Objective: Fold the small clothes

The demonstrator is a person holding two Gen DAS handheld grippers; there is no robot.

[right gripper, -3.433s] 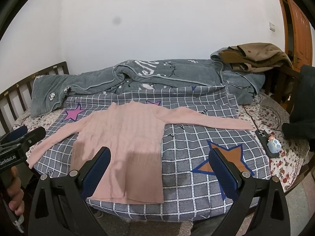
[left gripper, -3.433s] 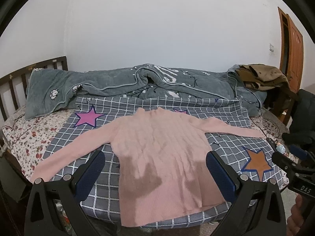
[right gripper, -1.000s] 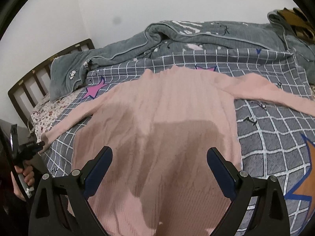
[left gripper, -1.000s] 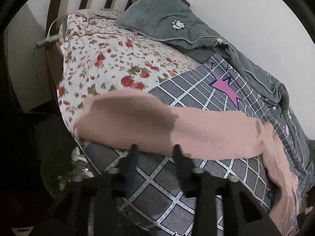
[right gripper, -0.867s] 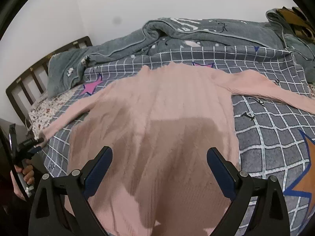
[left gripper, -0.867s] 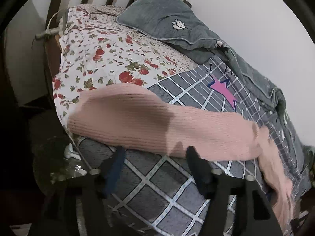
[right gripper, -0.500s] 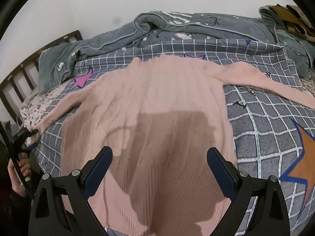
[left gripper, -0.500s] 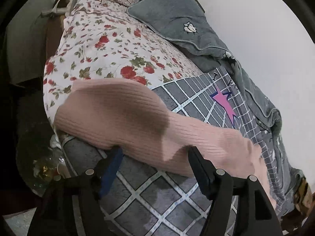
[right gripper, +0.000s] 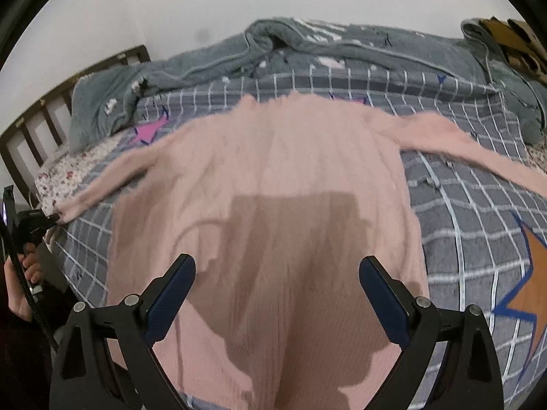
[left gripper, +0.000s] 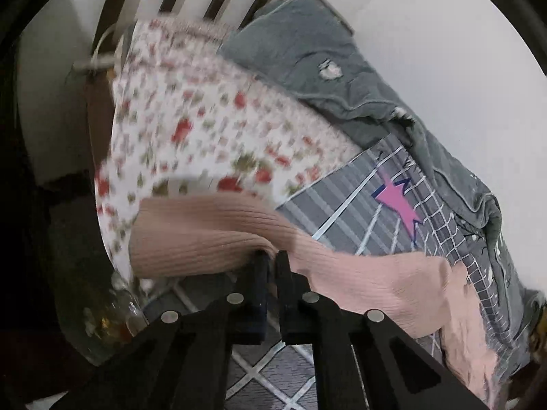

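A pink ribbed sweater (right gripper: 273, 205) lies spread face up on the grey checked bedspread (right gripper: 478, 222), sleeves stretched to both sides. In the left wrist view my left gripper (left gripper: 272, 256) is shut on the lower edge of the sweater's left sleeve (left gripper: 205, 235) near the cuff, at the bed's corner; the cloth bunches between the pads. The right wrist view shows that same gripper (right gripper: 51, 220) at the far left, on the cuff. My right gripper (right gripper: 277, 273) hangs open over the sweater's lower body, with nothing between its fingers.
A rumpled grey blanket (right gripper: 307, 51) runs along the wall side of the bed. A floral sheet (left gripper: 205, 130) covers the corner by the dark wooden headboard (right gripper: 41, 116). Brown clothing (right gripper: 512, 44) is piled at the far right. A hand (right gripper: 24, 273) holds the left gripper's handle.
The left gripper's jaws, open wide around the sleeve's edge half a second ago, have shut on it and lifted the cuff a little. The right gripper has stayed open over the sweater.
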